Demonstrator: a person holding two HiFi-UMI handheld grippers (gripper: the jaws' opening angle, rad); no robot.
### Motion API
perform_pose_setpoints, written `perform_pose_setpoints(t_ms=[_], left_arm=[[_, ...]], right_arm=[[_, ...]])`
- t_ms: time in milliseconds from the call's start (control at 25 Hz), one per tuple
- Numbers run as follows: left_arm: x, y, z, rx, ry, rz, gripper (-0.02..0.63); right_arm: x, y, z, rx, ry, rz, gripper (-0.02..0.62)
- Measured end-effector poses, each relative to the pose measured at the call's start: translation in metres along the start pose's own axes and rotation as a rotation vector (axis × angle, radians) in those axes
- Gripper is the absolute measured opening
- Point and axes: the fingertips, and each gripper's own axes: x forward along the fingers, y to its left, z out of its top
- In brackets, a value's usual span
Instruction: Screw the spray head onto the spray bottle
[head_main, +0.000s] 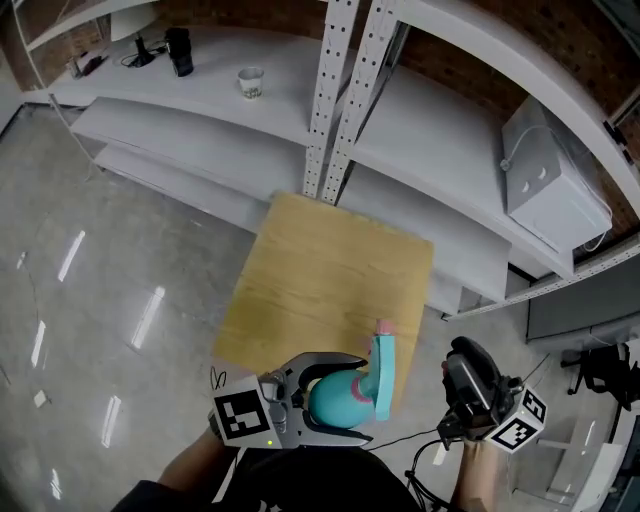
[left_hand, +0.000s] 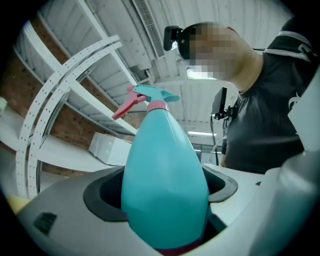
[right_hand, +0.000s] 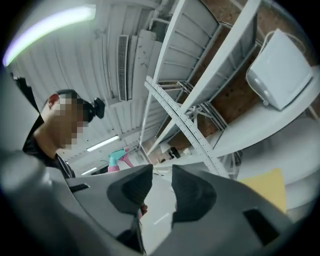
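Note:
A teal spray bottle (head_main: 335, 398) with a pink collar, a teal spray head (head_main: 383, 375) and a pink trigger sits on its neck. My left gripper (head_main: 350, 398) is shut on the bottle's belly at the near edge of the wooden table (head_main: 330, 270). In the left gripper view the bottle (left_hand: 165, 185) fills the space between the jaws of the left gripper (left_hand: 162, 192), and the spray head (left_hand: 150, 97) points away. My right gripper (head_main: 462, 358) hangs to the right of the table, apart from the bottle. Its jaws in the right gripper view (right_hand: 161, 187) stand a little apart with nothing between them.
White shelving (head_main: 330, 90) runs behind the table, with a paper cup (head_main: 250, 82), a dark object (head_main: 180, 50) and a white box (head_main: 550, 180) on it. A perforated upright post (head_main: 335, 100) stands at the table's far edge. A black chair (head_main: 610, 372) stands at the far right.

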Motion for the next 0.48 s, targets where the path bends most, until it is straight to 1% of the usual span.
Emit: perform_pose_setpoints(t_ms=[80,160,200,280,360,480], left_arm=[[0.011,-0.017,-0.004,-0.017,-0.046,0.057,0.428],[0.026,-0.039,-0.008,-0.028,-0.09,0.122,0.428],[0.034,-0.052,-0.01,-0.032,-0.108,0.158,0.428],[0.048,-0.082,-0.017,-0.031,-0.131,0.233,0.428],[0.059,-0.119,-0.022,-0.011,-0.139,0.308,0.428],[0.078,-0.173,-0.032,0.003,-0.152,0.406,0.428]], right_arm=[[-0.019,0.016,-0.015,-0.08,0.041,-0.043,0.092],[-0.046,0.035,-0.025,-0.156,0.061,-0.043,0.051],[-0.061,0.044,-0.03,-0.176,0.059,-0.032,0.04],[-0.095,0.059,-0.04,-0.186,0.044,-0.005,0.028],[-0.128,0.074,-0.055,-0.18,0.035,0.012,0.028],[-0.172,0.096,-0.08,-0.196,0.049,0.023,0.028]])
